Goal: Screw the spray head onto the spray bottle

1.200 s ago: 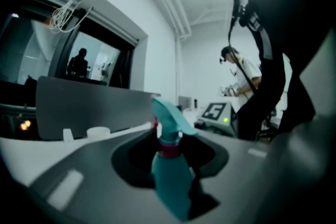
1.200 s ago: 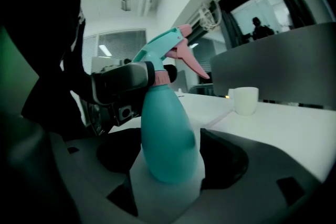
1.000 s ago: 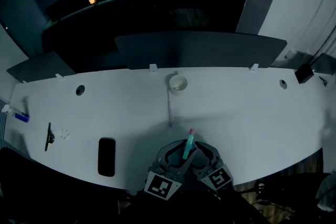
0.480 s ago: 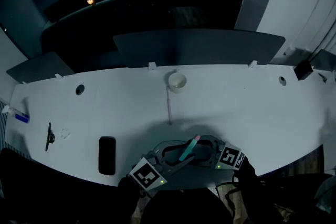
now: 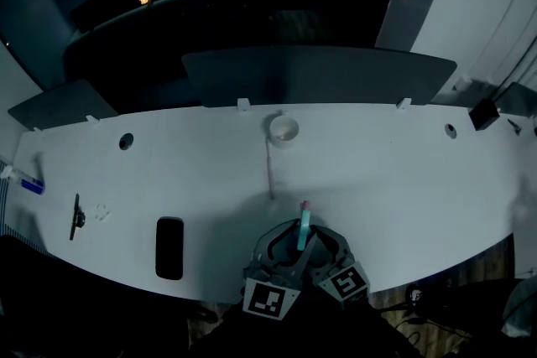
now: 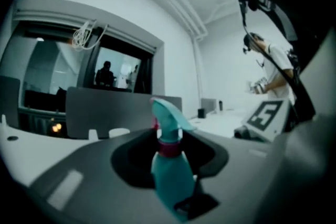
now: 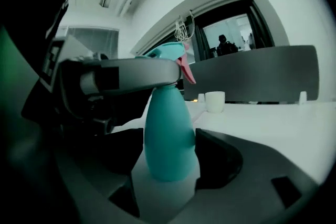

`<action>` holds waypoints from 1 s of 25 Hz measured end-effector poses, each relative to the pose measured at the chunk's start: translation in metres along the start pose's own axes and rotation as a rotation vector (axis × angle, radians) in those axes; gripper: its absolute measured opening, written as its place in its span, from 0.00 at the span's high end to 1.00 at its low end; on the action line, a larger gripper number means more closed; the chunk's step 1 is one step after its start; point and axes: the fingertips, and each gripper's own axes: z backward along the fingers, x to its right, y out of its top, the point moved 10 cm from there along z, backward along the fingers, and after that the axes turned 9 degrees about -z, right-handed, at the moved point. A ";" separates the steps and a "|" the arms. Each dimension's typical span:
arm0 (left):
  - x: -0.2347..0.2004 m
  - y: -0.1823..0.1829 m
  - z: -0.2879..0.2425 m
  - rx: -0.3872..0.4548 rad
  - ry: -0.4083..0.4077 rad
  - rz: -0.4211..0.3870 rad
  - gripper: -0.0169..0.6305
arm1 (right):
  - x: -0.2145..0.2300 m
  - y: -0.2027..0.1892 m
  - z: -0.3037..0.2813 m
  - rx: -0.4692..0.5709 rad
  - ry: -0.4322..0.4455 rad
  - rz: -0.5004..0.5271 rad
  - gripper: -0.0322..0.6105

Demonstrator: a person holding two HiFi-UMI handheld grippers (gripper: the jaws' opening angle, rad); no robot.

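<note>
A teal spray bottle [image 5: 301, 232] stands at the white table's [image 5: 403, 180] front edge, its spray head [image 6: 168, 115] sitting on a pink collar. My left gripper [image 5: 289, 246] comes in from the lower left. One of its fingers [image 7: 121, 72] crosses the neck just under the head, and it is shut on the bottle [image 6: 170, 176] there. My right gripper [image 7: 169, 162] has just been closing, with the bottle [image 7: 170, 134] between its jaws. Its dark pads now touch both sides of the lower body.
A white cup [image 5: 284, 131] stands at mid-table, with a thin rod [image 5: 270, 176] in front of it. On the left lie a black phone [image 5: 169, 248], a dark pen-like tool [image 5: 75, 217] and a small blue item [image 5: 33, 187]. A dark partition [image 5: 319, 75] backs the table.
Half a second ago both marker cubes were spread wider apart and the bottle leaned right. Now the cubes sit close together again and the bottle stands nearly upright.
</note>
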 end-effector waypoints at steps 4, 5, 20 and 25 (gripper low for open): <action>-0.006 -0.002 0.001 0.039 -0.062 0.047 0.75 | 0.006 -0.001 -0.004 0.010 0.074 0.033 0.47; -0.009 -0.003 0.002 0.041 -0.111 0.049 0.75 | 0.012 -0.003 -0.004 -0.002 0.137 0.051 0.47; -0.019 -0.007 0.007 0.023 -0.215 0.047 0.75 | 0.019 0.004 0.010 -0.034 0.190 0.065 0.47; -0.002 -0.003 -0.002 0.005 0.027 0.059 0.75 | -0.004 0.001 -0.003 -0.003 -0.037 0.058 0.47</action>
